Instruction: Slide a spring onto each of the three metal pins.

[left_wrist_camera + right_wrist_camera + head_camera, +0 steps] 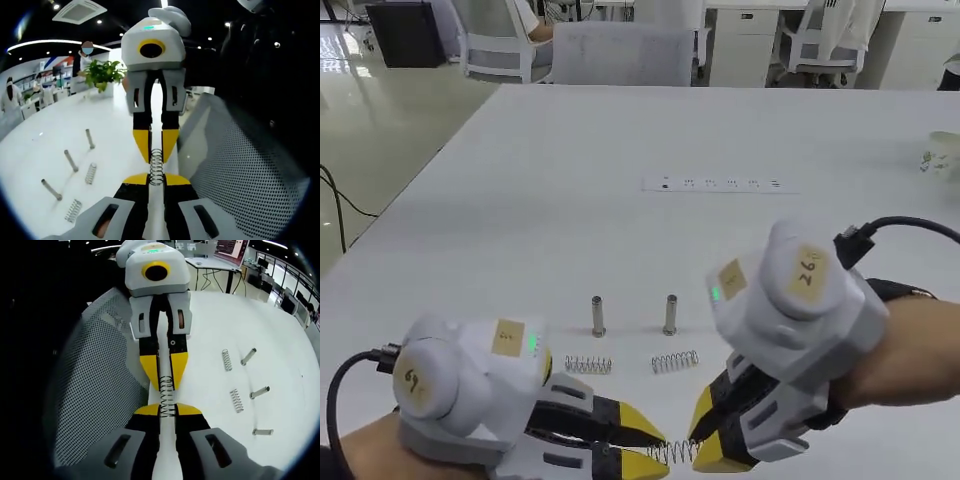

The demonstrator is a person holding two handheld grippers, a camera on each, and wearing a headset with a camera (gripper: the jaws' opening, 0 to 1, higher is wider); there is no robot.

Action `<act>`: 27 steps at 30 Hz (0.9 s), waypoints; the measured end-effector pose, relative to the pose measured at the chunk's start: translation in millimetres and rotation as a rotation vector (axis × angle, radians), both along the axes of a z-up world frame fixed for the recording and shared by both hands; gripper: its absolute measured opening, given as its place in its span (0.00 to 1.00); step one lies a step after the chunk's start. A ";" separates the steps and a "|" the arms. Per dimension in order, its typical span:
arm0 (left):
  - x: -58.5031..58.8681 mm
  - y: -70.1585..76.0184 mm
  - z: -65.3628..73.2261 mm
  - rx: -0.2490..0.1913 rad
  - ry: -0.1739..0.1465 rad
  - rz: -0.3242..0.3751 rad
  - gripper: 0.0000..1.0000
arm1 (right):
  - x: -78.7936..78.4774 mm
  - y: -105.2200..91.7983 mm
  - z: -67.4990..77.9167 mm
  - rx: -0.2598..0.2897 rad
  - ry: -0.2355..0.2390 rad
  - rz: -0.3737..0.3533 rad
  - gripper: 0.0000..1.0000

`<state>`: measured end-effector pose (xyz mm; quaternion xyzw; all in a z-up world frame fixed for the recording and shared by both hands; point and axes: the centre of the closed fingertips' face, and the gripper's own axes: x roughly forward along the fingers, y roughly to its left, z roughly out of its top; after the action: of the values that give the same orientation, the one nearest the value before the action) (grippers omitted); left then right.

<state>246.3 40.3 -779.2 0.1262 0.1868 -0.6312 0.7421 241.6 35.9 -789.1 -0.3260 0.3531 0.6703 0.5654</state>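
Note:
A short steel spring (675,452) hangs just above the white table's near edge, stretched between my two grippers. The left gripper (655,447) is shut on one end and the right gripper (698,450) on the other, yellow tips facing each other. In the left gripper view the spring (156,167) runs from my own tips up to the right gripper (156,150). Two pins (597,315) (670,313) stand upright beyond; the third pin (262,431) shows in the right gripper view. Two loose springs (587,365) (675,361) lie in front of the pins.
A flush power strip (712,184) sits in the table (620,220) farther back. Office chairs (495,50) stand past the far edge. A grey mesh chair (240,170) is close beside the grippers at the near edge.

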 end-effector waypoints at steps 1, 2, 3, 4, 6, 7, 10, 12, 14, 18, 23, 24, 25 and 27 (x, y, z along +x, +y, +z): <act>-0.2 0.4 0.4 -0.001 0.002 -0.001 0.02 | -0.2 0.1 0.5 0.007 0.006 -0.004 0.08; -0.4 0.3 0.8 -0.002 0.003 -0.001 0.02 | -0.2 0.3 0.7 0.011 0.008 -0.006 0.08; -0.6 0.5 0.6 -0.001 0.003 -0.001 0.02 | 0.0 0.8 1.0 0.017 0.012 -0.011 0.08; -0.5 0.5 0.4 -0.001 0.003 0.000 0.02 | 0.4 0.9 0.8 0.019 0.011 -0.014 0.08; -0.6 0.6 0.7 -0.002 0.004 -0.001 0.02 | 0.6 0.8 0.2 0.021 0.017 -0.020 0.10; -0.8 0.4 1.6 -0.007 0.004 -0.001 0.02 | 1.6 0.6 -0.6 0.021 0.014 -0.023 0.11; 0.1 0.5 2.9 -0.008 0.001 0.002 0.02 | 2.0 -0.7 -2.9 0.016 0.021 -0.030 0.12; 1.7 0.8 5.4 -0.018 0.000 0.011 0.02 | 1.8 -1.1 -4.5 0.015 0.024 -0.031 0.13; 3.2 1.2 7.9 -0.029 -0.001 0.019 0.02 | 1.5 -1.8 -6.7 0.011 0.024 -0.033 0.13; 4.3 0.5 10.4 -0.043 0.000 0.024 0.02 | 2.6 -1.9 -7.6 0.012 0.019 -0.035 0.11; 4.1 -0.3 11.6 -0.050 0.001 0.023 0.02 | 3.8 -1.6 -6.5 0.013 0.014 -0.037 0.09; 4.4 -0.2 11.4 -0.050 0.001 0.024 0.02 | 3.9 -1.4 -5.9 0.015 0.013 -0.038 0.09; 4.5 0.0 11.3 -0.050 0.001 0.025 0.02 | 4.6 -1.0 -5.1 0.017 0.010 -0.040 0.08; 5.0 0.0 11.5 -0.053 0.002 0.028 0.02 | 4.9 -0.7 -2.4 0.018 0.002 -0.043 0.08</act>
<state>251.3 40.3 -767.7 0.1031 0.1726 -0.6256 0.7538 246.5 35.2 -791.5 -0.3126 0.3545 0.6615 0.5823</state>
